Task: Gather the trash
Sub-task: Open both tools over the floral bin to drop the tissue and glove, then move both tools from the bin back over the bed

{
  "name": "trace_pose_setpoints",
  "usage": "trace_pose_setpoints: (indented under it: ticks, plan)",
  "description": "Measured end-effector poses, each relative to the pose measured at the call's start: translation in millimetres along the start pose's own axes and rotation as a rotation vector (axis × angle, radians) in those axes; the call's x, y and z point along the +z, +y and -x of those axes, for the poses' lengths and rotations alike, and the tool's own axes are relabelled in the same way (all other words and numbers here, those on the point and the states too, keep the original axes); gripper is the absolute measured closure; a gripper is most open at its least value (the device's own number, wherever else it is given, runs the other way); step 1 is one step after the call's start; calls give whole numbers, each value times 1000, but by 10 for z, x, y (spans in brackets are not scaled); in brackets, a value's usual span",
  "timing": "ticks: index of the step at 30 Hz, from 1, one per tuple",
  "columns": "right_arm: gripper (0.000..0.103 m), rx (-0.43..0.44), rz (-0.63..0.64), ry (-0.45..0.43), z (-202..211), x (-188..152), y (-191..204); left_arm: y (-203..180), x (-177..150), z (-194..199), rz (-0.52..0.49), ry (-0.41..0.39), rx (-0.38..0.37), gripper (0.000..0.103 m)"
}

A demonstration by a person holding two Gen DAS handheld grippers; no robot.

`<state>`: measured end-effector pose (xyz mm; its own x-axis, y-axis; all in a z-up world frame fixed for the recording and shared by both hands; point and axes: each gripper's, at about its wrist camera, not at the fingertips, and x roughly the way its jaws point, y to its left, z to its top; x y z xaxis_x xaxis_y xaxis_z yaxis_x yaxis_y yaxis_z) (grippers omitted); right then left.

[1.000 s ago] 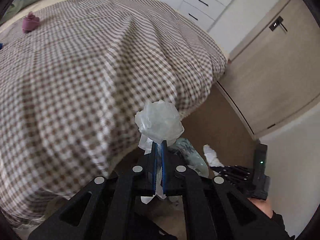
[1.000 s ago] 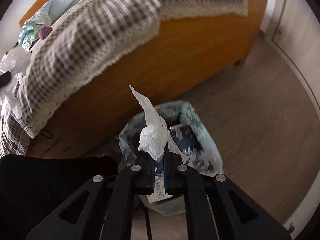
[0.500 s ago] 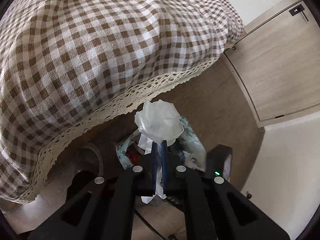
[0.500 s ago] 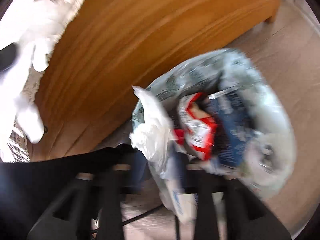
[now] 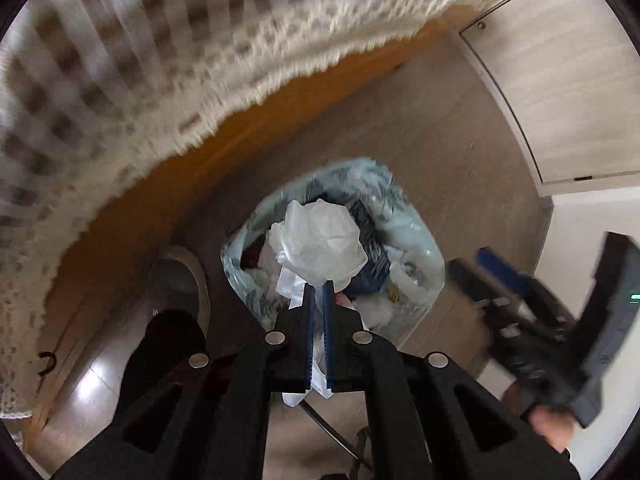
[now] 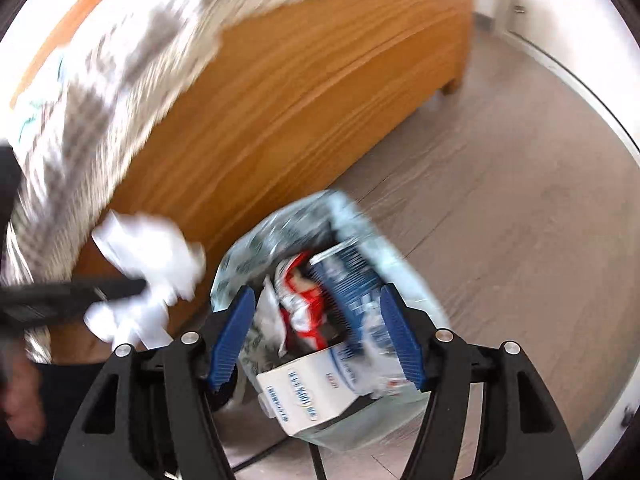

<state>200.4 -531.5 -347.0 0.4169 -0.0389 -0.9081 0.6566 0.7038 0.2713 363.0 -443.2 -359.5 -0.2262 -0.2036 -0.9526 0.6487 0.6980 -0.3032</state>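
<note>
The checked bedspread [image 5: 132, 52] smears into streaks, its lace hem soft and unreadable. Beside the trash bag [image 5: 420, 252], the right gripper [image 5: 516, 280] is a dark blur, cut off at the frame's edge. The crumpled white wad [image 5: 320, 246] covers much of the bag's mouth. Print on the white carton [image 6: 304, 392] inside the bag is too small to read.

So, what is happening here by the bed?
A person is collecting trash with two handheld grippers. The left gripper is shut on a crumpled white plastic wad above the open trash bag on the floor. The right gripper hangs over the same bag, jaws opening, nothing pinched between them.
</note>
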Motion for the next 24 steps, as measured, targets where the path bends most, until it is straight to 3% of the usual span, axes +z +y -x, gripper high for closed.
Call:
trace_pose_setpoints:
  ticks: [1,3,4,5,9,13,24]
  plan:
    - [40,-10,-8,-18,81,12,-53,3,-2,-66,16,24,-5,101]
    - [37,-18,-20,-42,169,22,-99,16,15,-214,54,70,4,85]
    - [37,-17,-20,-46,184,13,-104,21,7,-272,69,91,21,56]
    - [37,-18,-15,-44,176,32,-106,15,13,-327,80,106,45,40]
    - [37,-24,8,-22,149,52,-73,-57,3,-297,44,80,81,39]
    - [37,-45,50,-14,196,38,37,34,24,-188,85,38,74,35]
    - [37,-163,112,39,189,-26,159,27,12,-114,62,50,43,33]
